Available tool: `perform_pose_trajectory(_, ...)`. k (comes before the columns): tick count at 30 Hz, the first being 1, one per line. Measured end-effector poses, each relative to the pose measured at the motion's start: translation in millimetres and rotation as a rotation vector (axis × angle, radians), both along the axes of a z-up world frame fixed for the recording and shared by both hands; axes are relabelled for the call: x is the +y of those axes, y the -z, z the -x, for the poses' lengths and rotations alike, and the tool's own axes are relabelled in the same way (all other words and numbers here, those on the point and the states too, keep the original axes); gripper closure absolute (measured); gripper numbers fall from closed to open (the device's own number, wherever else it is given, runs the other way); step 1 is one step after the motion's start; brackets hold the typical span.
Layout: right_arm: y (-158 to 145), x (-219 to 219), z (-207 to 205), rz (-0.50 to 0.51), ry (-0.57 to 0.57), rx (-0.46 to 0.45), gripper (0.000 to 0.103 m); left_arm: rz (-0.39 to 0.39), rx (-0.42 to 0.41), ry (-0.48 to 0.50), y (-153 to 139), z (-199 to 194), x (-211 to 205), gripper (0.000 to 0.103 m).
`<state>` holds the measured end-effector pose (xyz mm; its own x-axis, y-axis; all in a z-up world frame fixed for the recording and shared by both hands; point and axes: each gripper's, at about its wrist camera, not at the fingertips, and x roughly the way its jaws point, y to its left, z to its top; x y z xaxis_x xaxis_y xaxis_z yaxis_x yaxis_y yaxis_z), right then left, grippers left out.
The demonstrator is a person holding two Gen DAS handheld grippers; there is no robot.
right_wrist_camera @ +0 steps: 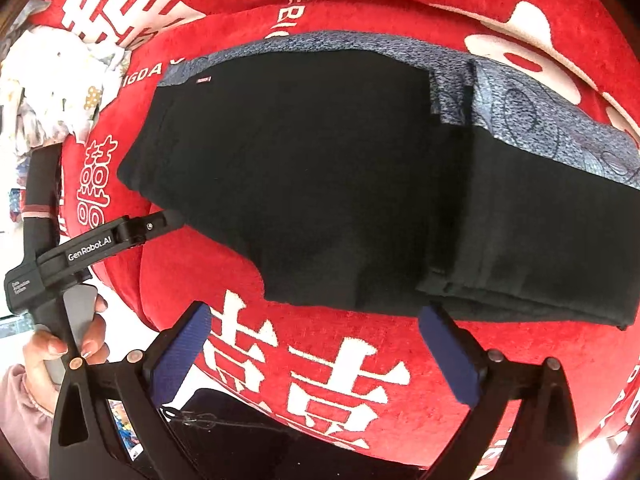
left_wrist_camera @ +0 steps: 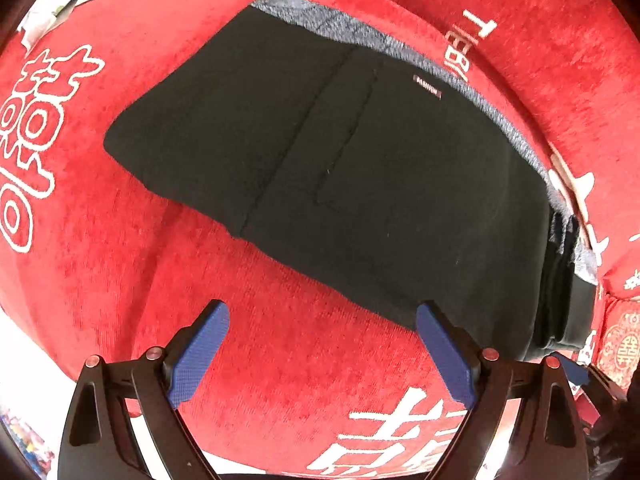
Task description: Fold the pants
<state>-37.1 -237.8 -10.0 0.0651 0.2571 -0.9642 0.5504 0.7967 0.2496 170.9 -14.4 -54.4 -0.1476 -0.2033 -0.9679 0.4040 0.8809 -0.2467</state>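
Left wrist view looks steeply down on a red plush blanket (left_wrist_camera: 132,240) with large white characters and letters, which fills nearly everything I can see. On it lie the black pants (left_wrist_camera: 320,168), folded into a thick flat bundle that runs from the far left toward the near right, with a strip of blue-grey speckled lining (left_wrist_camera: 472,92) showing along their far edge and a small woven label (left_wrist_camera: 427,87) close to that strip. My left gripper (left_wrist_camera: 320,354) hangs just above the blanket at the near edge of the bundle, its blue-padded fingers (left_wrist_camera: 200,356) spread wide with only red fabric between them; the right-hand finger sits just beside the pants' edge, and I cannot tell whether it touches. From the right wrist view, my right gripper (right_wrist_camera: 314,354) is likewise spread fully apart and grips nothing, hovering over the white characters just near of the pants (right_wrist_camera: 320,168). At the left of that view my left hand (right_wrist_camera: 72,344) wraps the grey handle of the other gripper, a pink sleeve (right_wrist_camera: 20,412) at the wrist, and a crumpled pale patterned cloth (right_wrist_camera: 56,92) lies at the far left.
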Motion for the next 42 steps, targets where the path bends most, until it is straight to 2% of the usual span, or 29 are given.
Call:
perform_pose_trajectory(2,2,2,-2,-0.005,-0.004,0.003,0.000,0.034,0.007,-0.025,-3,-11,10,0.008)
perform_pose_trajectory(5,5,4,-5,-0.010,-0.005,0.008,0.000,0.137,0.030,-0.091,-9,-30,27,0.008)
perform_pose_trajectory(8,8,6,-7,-0.015,-0.003,0.012,0.000,0.208,0.040,-0.151,-9,-45,48,0.008)
perform_pose_trajectory(14,13,9,-17,-0.011,-0.008,-0.002,0.000,0.365,0.129,-0.258,9,-62,62,0.008)
perform_pose_trajectory(16,20,9,-18,-0.017,-0.010,0.006,0.000,0.390,0.138,-0.281,16,-49,43,0.008)
perform_pose_trajectory(24,30,12,-21,-0.016,-0.020,0.012,0.000,0.440,0.133,-0.343,32,-56,29,0.008)
perform_pose_trajectory(27,29,11,-22,-0.017,-0.022,0.015,0.000,0.428,0.109,-0.348,22,-55,24,0.008)
perform_pose_trajectory(31,18,6,-23,-0.008,-0.017,-0.009,0.000,0.498,0.032,-0.314,-7,-52,16,0.008)
perform_pose_trajectory(33,11,1,-26,0.003,-0.014,-0.028,0.000,0.460,0.026,-0.307,-3,-53,8,0.008)
perform_pose_trajectory(34,6,-3,-29,0.012,-0.010,-0.037,0.000,0.407,0.026,-0.304,4,-54,3,0.008)
perform_pose_trajectory(36,-2,-12,-36,0.023,-0.003,-0.058,0.000,0.322,0.006,-0.288,11,-52,-3,0.022)
perform_pose_trajectory(38,-11,-22,-51,0.029,-0.004,-0.083,0.000,0.208,-0.070,-0.234,10,-48,-11,0.057)
perform_pose_trajectory(39,-14,-26,-58,0.031,-0.009,-0.095,0.000,0.154,-0.122,-0.191,7,-45,-15,0.061)
perform_pose_trajectory(41,-23,-35,-78,0.028,-0.036,-0.124,0.000,0.113,-0.219,-0.109,-3,-35,-21,0.066)
perform_pose_trajectory(42,-27,-37,-89,0.026,-0.055,-0.136,0.000,0.078,-0.290,-0.037,-10,-27,-30,0.067)
